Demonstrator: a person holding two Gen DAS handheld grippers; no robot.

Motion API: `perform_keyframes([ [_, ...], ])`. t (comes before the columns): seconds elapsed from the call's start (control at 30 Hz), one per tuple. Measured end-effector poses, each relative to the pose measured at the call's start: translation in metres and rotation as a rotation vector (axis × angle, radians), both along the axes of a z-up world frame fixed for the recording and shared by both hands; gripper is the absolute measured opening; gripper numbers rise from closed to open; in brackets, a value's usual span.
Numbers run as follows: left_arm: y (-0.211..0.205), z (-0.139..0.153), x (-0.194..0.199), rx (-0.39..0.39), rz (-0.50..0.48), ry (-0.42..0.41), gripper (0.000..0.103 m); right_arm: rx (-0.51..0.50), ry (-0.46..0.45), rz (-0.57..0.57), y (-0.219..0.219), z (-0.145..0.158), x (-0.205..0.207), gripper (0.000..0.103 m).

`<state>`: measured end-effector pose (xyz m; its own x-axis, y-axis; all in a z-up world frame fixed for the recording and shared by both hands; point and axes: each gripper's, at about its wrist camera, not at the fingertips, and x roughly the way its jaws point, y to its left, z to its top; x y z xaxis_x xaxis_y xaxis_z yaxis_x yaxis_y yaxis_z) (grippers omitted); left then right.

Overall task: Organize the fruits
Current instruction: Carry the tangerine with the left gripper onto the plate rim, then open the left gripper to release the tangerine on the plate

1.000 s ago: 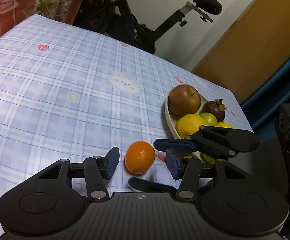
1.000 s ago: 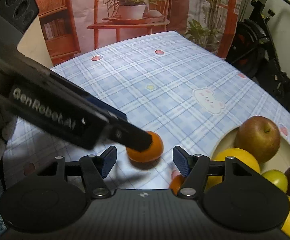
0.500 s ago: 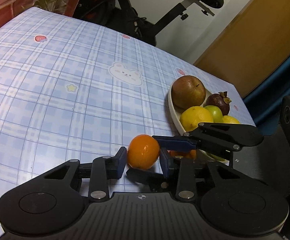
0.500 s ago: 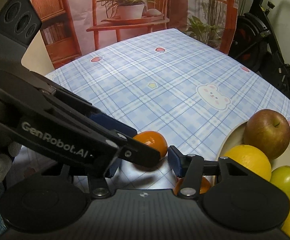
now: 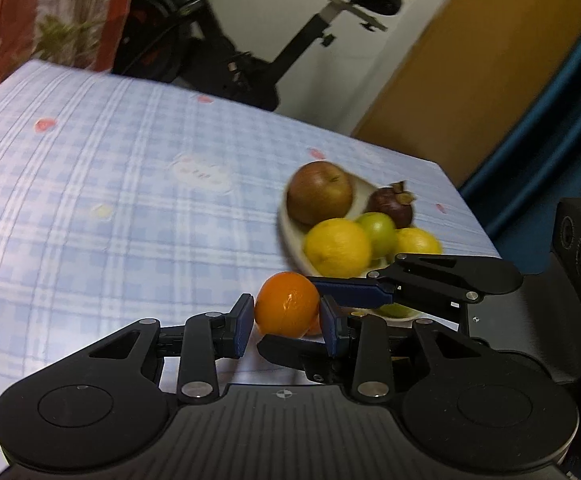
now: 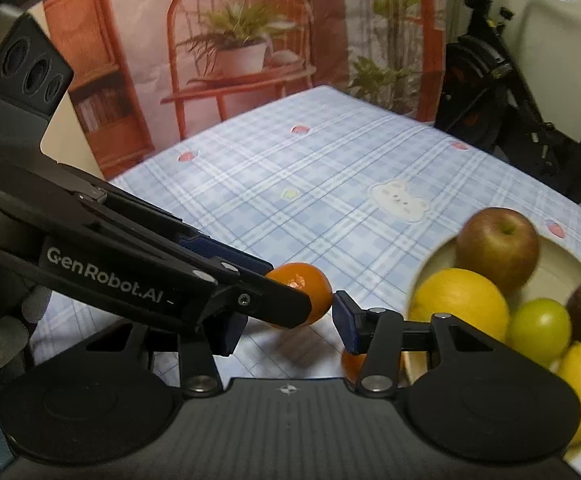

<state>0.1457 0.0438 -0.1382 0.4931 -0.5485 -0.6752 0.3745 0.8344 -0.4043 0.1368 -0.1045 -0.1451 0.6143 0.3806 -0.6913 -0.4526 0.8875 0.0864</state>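
Holding the orange point(image 5: 286, 304) is the left gripper point(image 5: 284, 322): its jaws have just closed, and both blue pads press the fruit's sides at about mid-height. The orange sits just clear of the checked tablecloth point(image 5: 110, 200), close to the near rim of the plate point(image 5: 284, 236).

The right gripper point(image 6: 286, 326) crowds the same spot. Its jaws have just been closing. One pad stands right at the orange's edge and the other is hidden behind the left finger, so I cannot tell whether it grips anything. A second small orange point(image 6: 350, 362) lies low under its right finger, beside the plate.

As I read it, the step in hand is carrying this orange onto the plate. I would keep the left squeeze steady and no harder, since the round skin can roll out of flat pads. I would draw the right gripper back first so the fingers don't tangle, then lift above the rim and aim for a gap near the apple point(image 5: 319, 192), not onto the yellow fruit point(image 5: 337, 246), where it would roll off.
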Motion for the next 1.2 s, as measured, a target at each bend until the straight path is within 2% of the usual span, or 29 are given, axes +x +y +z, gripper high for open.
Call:
perform_keyframes([
  [0.13, -0.018, 0.011, 0.0, 0.005, -0.045, -0.035, 0.035, 0.009, -0.034, -0.037, -0.014, 0.013, -0.012, 0.049],
  [0.23, -0.037, 0.02, 0.002, 0.03, -0.088, -0.067, 0.035, 0.038, -0.047, -0.053, -0.026, 0.021, -0.019, 0.036],
  [0.3, -0.051, 0.02, 0.003, 0.058, -0.121, -0.086, 0.035, 0.027, -0.067, -0.083, -0.031, 0.025, -0.023, 0.036],
  [0.37, -0.055, 0.011, 0.008, 0.05, -0.143, -0.056, 0.036, 0.026, -0.061, -0.109, -0.038, 0.024, -0.023, 0.037],
  [0.57, -0.017, -0.004, 0.009, -0.006, -0.047, 0.016, 0.035, 0.051, -0.026, -0.117, -0.047, 0.017, -0.031, 0.036],
  [0.77, 0.022, -0.004, 0.006, 0.015, 0.041, 0.012, 0.035, 0.061, -0.022, -0.097, -0.04, 0.015, -0.031, 0.037],
  [1.2, 0.053, 0.013, -0.013, 0.036, 0.082, -0.02, 0.036, 0.056, -0.018, -0.029, -0.022, 0.019, -0.033, 0.037],
])
